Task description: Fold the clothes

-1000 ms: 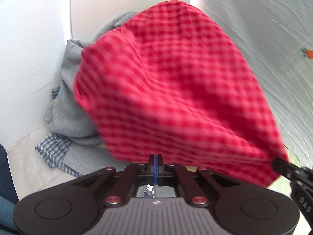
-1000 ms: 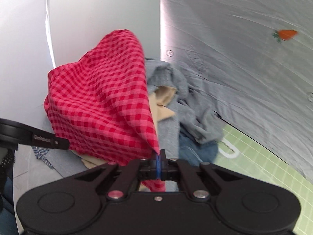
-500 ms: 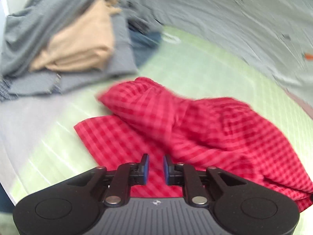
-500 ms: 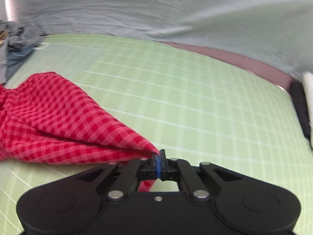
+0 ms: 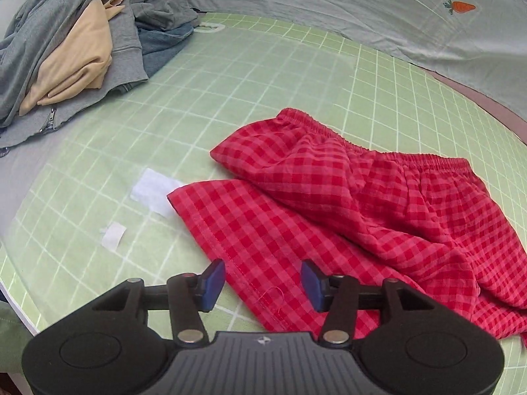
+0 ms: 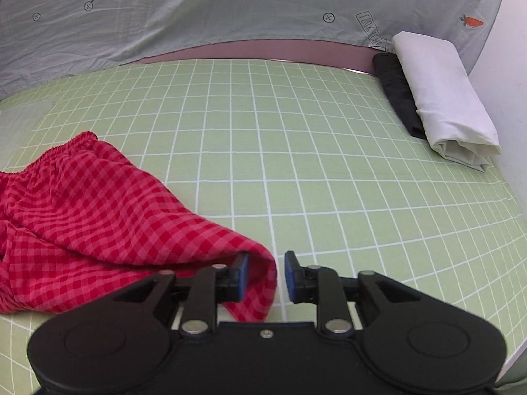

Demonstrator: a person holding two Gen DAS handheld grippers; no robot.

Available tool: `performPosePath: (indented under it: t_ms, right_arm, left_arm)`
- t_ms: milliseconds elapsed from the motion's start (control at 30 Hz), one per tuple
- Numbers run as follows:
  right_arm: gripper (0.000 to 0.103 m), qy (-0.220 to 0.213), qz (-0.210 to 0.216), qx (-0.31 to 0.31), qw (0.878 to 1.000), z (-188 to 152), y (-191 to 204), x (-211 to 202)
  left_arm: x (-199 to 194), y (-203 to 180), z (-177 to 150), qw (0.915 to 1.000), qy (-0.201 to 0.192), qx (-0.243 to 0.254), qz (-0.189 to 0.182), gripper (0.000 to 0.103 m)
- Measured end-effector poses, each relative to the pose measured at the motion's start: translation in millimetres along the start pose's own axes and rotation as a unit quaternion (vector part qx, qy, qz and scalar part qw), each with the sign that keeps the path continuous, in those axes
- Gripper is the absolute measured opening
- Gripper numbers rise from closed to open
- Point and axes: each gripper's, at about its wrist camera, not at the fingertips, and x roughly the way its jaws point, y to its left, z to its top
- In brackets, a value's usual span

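Red checked shorts (image 5: 362, 204) lie crumpled on the green grid mat (image 5: 230, 75), elastic waistband at the far side, one leg hem toward me. My left gripper (image 5: 262, 284) is open just above that hem, holding nothing. In the right wrist view the shorts (image 6: 98, 204) lie at the left. My right gripper (image 6: 265, 275) is open, with a fold of the red cloth lying loose between the jaws, against the left fingertip (image 6: 242, 276).
A pile of unfolded grey, tan and denim clothes (image 5: 72, 49) sits at the mat's far left. Two white patches (image 5: 154, 191) mark the mat near the hem. Folded white (image 6: 444, 95) and dark (image 6: 397, 92) garments lie at the far right. A grey printed sheet (image 6: 230, 6) hangs behind.
Both grippers brought the shorts from the pile down onto the mat. The left opened half a second ago and has widened; the right has now opened and let go of the cloth.
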Motion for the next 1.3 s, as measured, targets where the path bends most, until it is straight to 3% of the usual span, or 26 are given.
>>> performPosePath:
  t_ms: [133, 300, 567, 833, 1133, 1233, 1300]
  right_arm:
    - [0.045, -0.024, 0.019, -0.002, 1.0, 8.9, 5.8, -7.8]
    - [0.07, -0.059, 0.04, 0.032, 0.997, 26.7, 9.6, -12.5]
    - [0.082, -0.049, 0.063, -0.015, 0.997, 47.3, 48.3, 20.4]
    - [0.082, -0.036, 0.121, -0.101, 0.987, 81.1, 117.3, 68.7]
    - [0.047, 0.036, 0.184, -0.166, 0.968, 102.1, 162.0, 133.3]
    - [0.03, 0.049, 0.216, -0.188, 0.957, 109.3, 168.1, 140.2]
    - [0.009, 0.043, 0.23, -0.207, 0.95, 116.0, 171.8, 141.1]
  left_arm:
    - [0.9, 0.8, 7.7, 0.9998, -0.005, 0.005, 0.017, 0.065]
    - [11.4, 10.6, 20.6, 0.9996, 0.001, -0.002, 0.029, 0.067]
    - [33.0, 22.8, 42.2, 0.9988, 0.014, -0.011, 0.046, 0.074]
    - [62.1, 23.0, 67.9, 0.9984, 0.024, -0.034, 0.039, 0.076]
    - [78.3, 5.5, 93.3, 0.9989, 0.019, -0.002, 0.041, 0.076]
    - [81.9, 6.4, 96.5, 0.9992, 0.017, -0.011, 0.035, 0.076]
    - [83.7, 7.4, 97.5, 0.9992, 0.015, -0.013, 0.035, 0.076]
